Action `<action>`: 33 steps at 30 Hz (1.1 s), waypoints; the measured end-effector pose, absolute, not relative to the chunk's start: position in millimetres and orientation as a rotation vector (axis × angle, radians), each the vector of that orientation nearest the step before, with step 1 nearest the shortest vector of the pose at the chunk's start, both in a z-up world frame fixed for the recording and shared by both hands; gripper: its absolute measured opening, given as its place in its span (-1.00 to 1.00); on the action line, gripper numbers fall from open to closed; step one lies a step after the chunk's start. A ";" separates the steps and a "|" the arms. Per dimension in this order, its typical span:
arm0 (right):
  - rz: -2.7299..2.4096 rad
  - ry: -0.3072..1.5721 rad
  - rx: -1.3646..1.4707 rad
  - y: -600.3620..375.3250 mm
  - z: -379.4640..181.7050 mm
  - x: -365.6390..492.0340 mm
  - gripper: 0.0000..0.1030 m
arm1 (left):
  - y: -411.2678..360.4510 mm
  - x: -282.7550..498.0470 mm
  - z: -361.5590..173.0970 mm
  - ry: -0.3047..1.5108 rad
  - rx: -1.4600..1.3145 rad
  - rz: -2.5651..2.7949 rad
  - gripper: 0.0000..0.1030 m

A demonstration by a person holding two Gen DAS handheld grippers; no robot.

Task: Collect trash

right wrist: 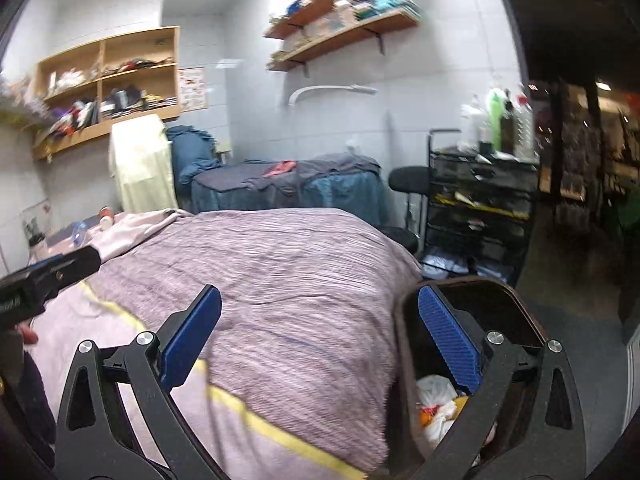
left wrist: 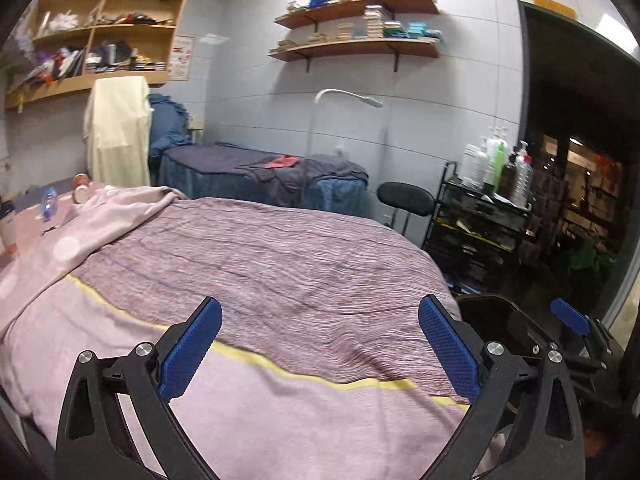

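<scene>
place: massage or beauty treatment room | ahead: two covered treatment beds [left wrist: 248, 264], [left wrist: 264, 176] | right: black trolley [left wrist: 480, 220] holding lotion bottles [left wrist: 496, 160] | above: wall shelves [left wrist: 356, 46] of stacked supplies

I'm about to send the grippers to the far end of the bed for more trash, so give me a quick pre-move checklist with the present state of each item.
1. Left gripper open and holding nothing: ok.
2. Right gripper open and holding nothing: ok.
3. Trash bin within view beside the bed, with bagged trash already inside: ok.
4. Bed surface between the grippers and the far end free of obstacles: ok, only blankets.
5. Targets located: a blue bottle and small containers lie at the far left end; whether they are trash: cannot tell.
6. Right wrist view sharp enough to aim: not ok, blurred.
</scene>
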State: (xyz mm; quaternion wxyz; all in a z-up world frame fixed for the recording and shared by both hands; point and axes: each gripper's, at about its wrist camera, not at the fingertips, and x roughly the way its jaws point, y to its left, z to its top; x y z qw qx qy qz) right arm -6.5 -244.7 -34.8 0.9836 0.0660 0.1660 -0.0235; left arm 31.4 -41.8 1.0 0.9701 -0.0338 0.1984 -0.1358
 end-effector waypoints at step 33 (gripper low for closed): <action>0.022 0.344 0.144 -214.6 -35.1 -15.0 0.89 | -17.9 3.7 -4.7 0.343 -0.058 -0.239 0.88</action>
